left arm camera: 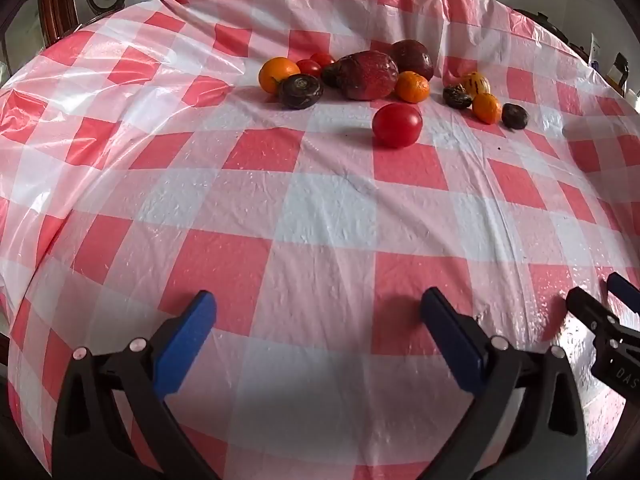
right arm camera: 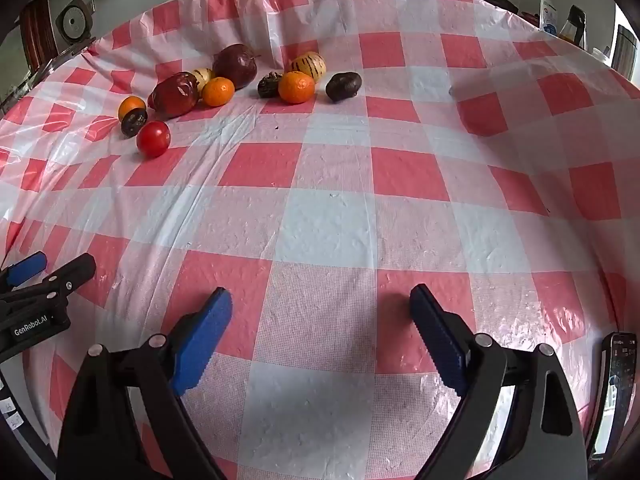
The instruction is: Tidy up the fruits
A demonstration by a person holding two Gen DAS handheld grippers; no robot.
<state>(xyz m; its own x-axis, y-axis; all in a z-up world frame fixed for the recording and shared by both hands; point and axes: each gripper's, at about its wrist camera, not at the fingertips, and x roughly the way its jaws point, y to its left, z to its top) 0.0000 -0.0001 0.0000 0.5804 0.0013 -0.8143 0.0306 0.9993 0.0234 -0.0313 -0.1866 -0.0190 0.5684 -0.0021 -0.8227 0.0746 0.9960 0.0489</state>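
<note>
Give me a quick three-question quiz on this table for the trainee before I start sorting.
1. True or false: the left gripper holds a fruit.
2. Which lies nearest the grippers: A the red tomato, B the striped yellow fruit, C the big dark red fruit?
3. Fill in: the fruits lie on a red and white checked ____.

Key: 1 false, both it and the right gripper are open and empty; 2 A; 3 tablecloth.
</note>
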